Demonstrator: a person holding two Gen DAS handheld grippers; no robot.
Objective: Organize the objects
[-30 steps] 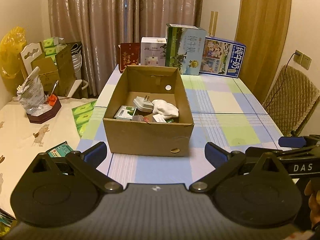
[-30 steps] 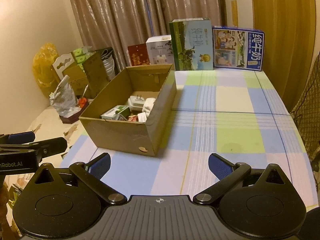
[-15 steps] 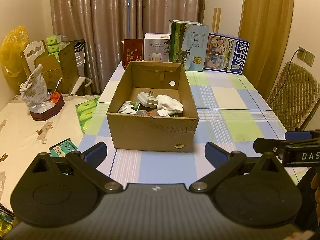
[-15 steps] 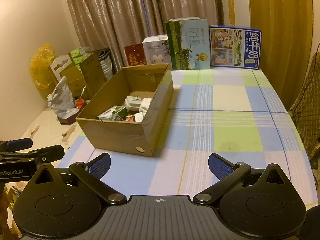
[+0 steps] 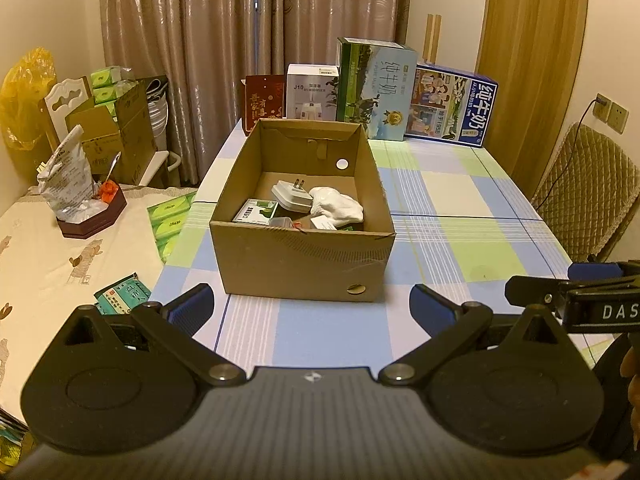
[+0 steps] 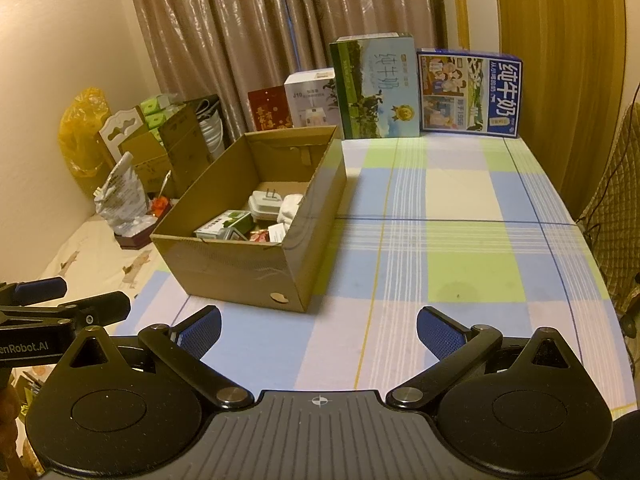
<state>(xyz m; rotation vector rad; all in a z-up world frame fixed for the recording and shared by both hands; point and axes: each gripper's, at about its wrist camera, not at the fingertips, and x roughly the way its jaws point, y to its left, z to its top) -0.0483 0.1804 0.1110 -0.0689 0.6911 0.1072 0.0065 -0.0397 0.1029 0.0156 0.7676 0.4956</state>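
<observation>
An open cardboard box [image 5: 302, 256] stands on the checked tablecloth [image 5: 460, 216] toward the table's left edge, just ahead of both grippers; its plain brown walls are creased on the near face, with a round punched hole low on that face and another high on the far wall. Inside lie a white plug adapter [image 5: 291, 196] with two metal prongs, a crumpled white cloth [image 5: 338, 207], a small green-and-white packet [image 5: 256, 211] and a few smaller items too hidden by the wall to identify. The left gripper [image 5: 311, 305] and the right gripper [image 6: 318, 329] each hold nothing — their ribbed blue pads set wide apart above the cloth, clear of the box. Along the far table edge stand printed cartons upright in a row: a red card box [image 5: 264, 105], a white humidifier box [image 5: 312, 91], a green milk carton [image 5: 375, 88] and a blue milk carton [image 5: 450, 106].
</observation>
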